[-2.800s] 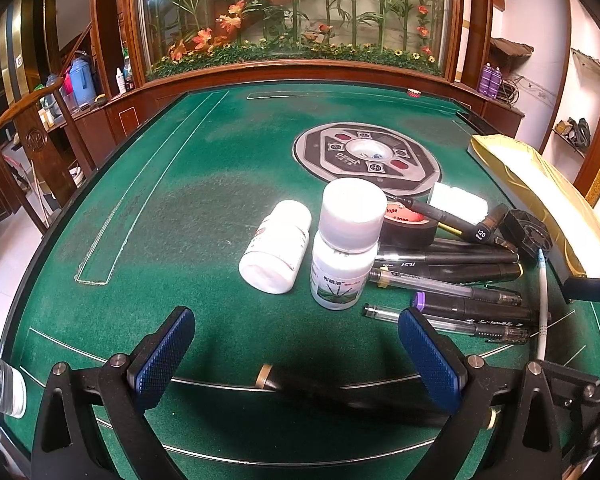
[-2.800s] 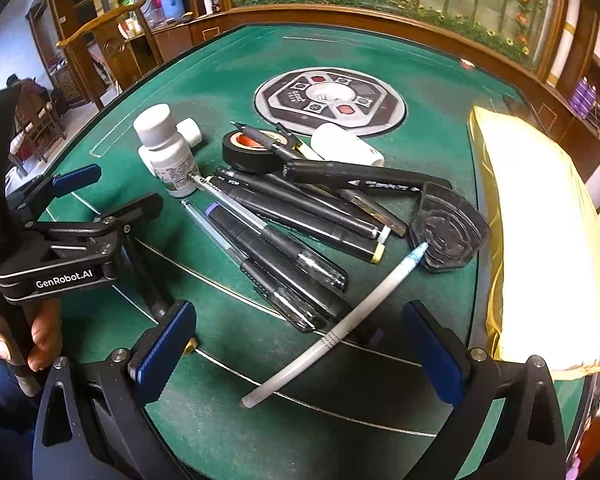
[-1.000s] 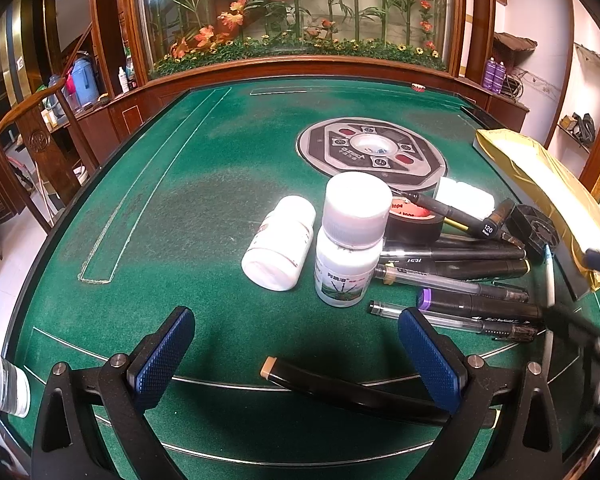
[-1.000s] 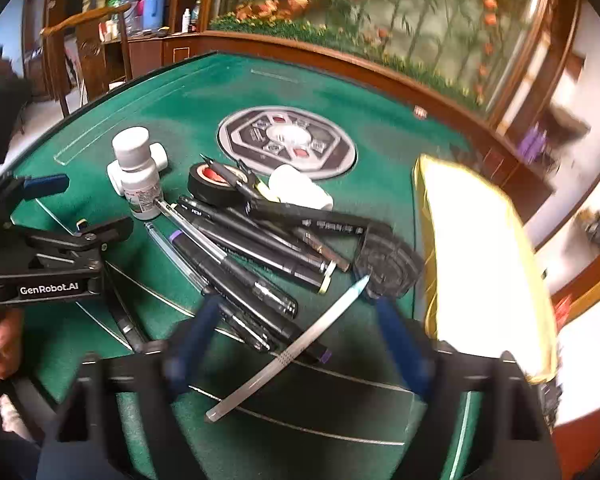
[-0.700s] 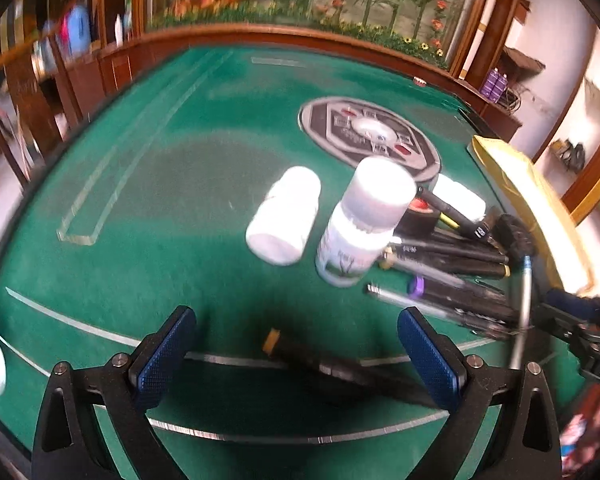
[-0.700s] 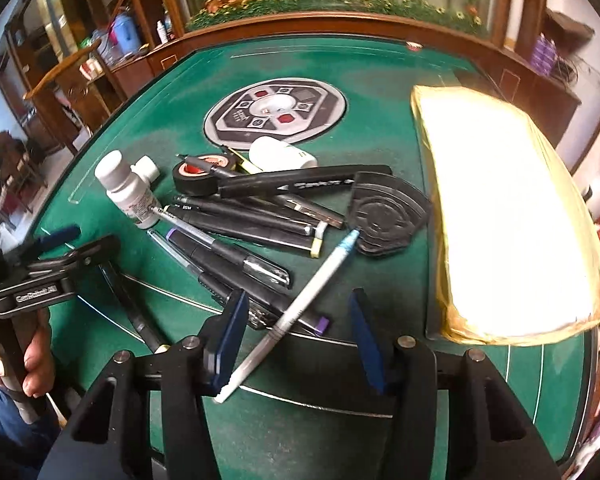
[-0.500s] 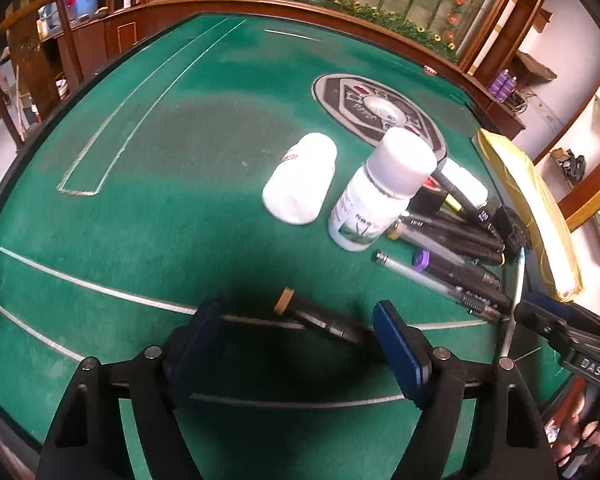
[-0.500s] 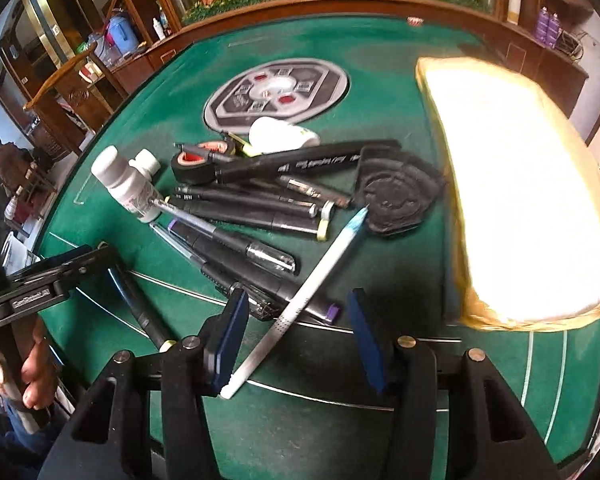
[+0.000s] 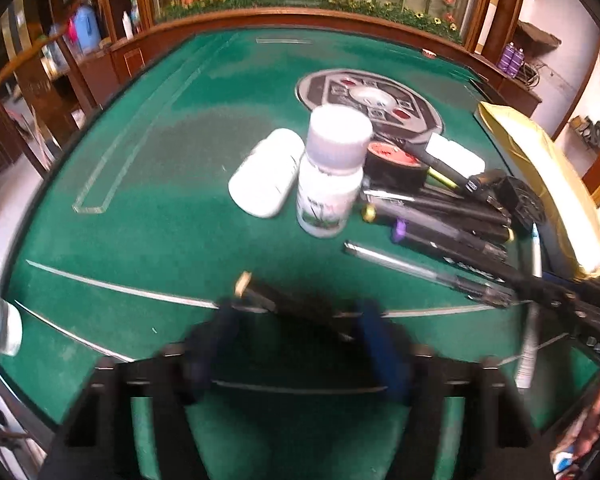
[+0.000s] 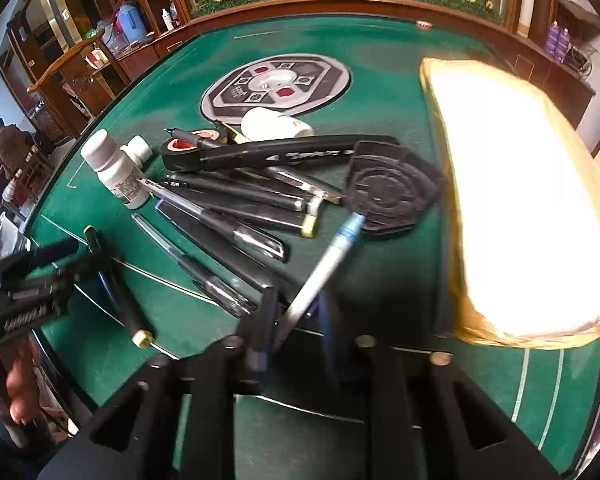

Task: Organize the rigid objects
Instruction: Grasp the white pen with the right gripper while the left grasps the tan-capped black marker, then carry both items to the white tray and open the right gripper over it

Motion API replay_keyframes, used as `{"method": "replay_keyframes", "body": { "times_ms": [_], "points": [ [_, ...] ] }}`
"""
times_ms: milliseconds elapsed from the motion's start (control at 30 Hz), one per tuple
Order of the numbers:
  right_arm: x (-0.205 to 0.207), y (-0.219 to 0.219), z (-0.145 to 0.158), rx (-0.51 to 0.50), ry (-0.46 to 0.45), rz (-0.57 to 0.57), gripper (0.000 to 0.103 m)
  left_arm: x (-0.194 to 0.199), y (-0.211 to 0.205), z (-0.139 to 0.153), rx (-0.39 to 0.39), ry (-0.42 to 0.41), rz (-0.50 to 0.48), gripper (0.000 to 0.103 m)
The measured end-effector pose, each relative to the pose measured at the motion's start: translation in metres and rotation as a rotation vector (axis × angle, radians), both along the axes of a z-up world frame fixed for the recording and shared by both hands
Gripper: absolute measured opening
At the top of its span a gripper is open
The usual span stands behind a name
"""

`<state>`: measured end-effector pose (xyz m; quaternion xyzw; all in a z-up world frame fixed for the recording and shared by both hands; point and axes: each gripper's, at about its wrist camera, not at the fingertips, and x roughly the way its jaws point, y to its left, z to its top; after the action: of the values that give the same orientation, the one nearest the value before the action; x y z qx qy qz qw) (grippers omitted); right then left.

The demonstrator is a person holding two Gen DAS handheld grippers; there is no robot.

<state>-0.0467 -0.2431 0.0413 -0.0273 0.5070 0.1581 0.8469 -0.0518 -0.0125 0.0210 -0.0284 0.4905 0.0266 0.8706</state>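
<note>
Meanwhile, near the tabletop's [image 10: 172, 80] front edge, your right gripper [image 10: 290, 330] is clenched on the white pen's [image 10: 320, 268] lower end, its long axis running up-right toward the far side. Your left gripper [image 9: 300, 340] is closing astride the black gold-capped pen [image 9: 276, 300], which lies crosswise between the jaws.

Daylit – motion blur, glare, fisheye edges.

Only the letters "DAS" read clearly, on the right gripper [image 9: 580, 320] at four o'clock. The print on the upright white bottle [image 9: 328, 184] is blurred.
</note>
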Motion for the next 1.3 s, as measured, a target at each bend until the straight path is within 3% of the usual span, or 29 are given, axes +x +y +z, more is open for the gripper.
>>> {"method": "replay_keyframes", "body": {
  "times_ms": [33,67,133,300,333,433,567,600,633,667,733,800,833,867,900,933,1033,1300],
  "points": [
    [0.0,-0.003,0.0,-0.01,-0.006,-0.004,0.01,0.005,0.002,-0.001,0.019,0.01,0.001,0.029],
    [-0.001,-0.006,0.0,-0.016,-0.008,-0.01,0.01,0.009,0.007,-0.004,0.017,0.033,0.002,0.024],
    [-0.001,-0.012,0.0,-0.003,-0.003,-0.019,0.01,0.013,0.02,-0.005,-0.03,0.048,0.021,0.024],
    [0.001,-0.017,-0.002,0.001,0.008,-0.014,0.011,0.006,0.03,-0.006,0.009,0.049,0.02,0.025],
    [0.001,-0.017,-0.003,-0.003,0.007,-0.008,0.011,0.003,0.028,-0.006,0.024,0.043,0.012,0.03],
    [-0.001,-0.013,-0.007,-0.045,0.004,0.017,0.019,-0.006,0.022,-0.008,0.104,0.018,0.004,0.057],
    [-0.008,-0.011,-0.01,-0.094,-0.025,0.044,0.022,-0.016,0.026,-0.012,0.138,-0.042,0.001,0.075],
    [-0.009,-0.012,-0.01,-0.093,-0.029,0.043,0.021,-0.017,0.028,-0.013,0.147,-0.053,0.016,0.081],
    [-0.01,-0.014,-0.01,-0.091,-0.035,0.046,0.019,-0.017,0.031,-0.015,0.156,-0.055,0.037,0.094],
    [-0.011,-0.016,-0.01,-0.099,-0.042,0.046,0.011,-0.017,0.036,-0.017,0.158,-0.047,0.072,0.102],
    [-0.014,-0.017,-0.01,-0.105,-0.048,0.052,0.007,-0.017,0.048,-0.02,0.083,-0.034,0.096,0.102],
    [-0.016,-0.019,-0.01,-0.097,-0.051,0.053,0.007,-0.018,0.052,-0.02,0.027,-0.037,0.064,0.092],
    [-0.017,-0.021,-0.01,-0.083,-0.051,0.05,0.007,-0.02,0.049,-0.018,0.02,-0.044,0.044,0.078],
    [-0.017,-0.022,-0.008,-0.068,-0.05,0.049,0.007,-0.023,0.043,-0.015,0.024,-0.053,0.007,0.053],
    [-0.018,-0.023,-0.007,-0.056,-0.05,0.049,0.007,-0.024,0.038,-0.013,0.025,-0.061,-0.023,0.041],
    [-0.019,-0.024,-0.005,-0.049,-0.056,0.045,0.007,-0.025,0.033,-0.012,0.026,-0.064,-0.048,0.021],
    [-0.02,-0.025,0.0,-0.022,-0.065,0.035,0.007,-0.029,0.021,-0.01,0.071,-0.069,-0.073,0.016],
    [-0.024,-0.036,0.011,0.056,-0.079,0.023,0.007,-0.029,0.034,0.002,-0.049,-0.073,-0.073,0.015]
  ]
}}
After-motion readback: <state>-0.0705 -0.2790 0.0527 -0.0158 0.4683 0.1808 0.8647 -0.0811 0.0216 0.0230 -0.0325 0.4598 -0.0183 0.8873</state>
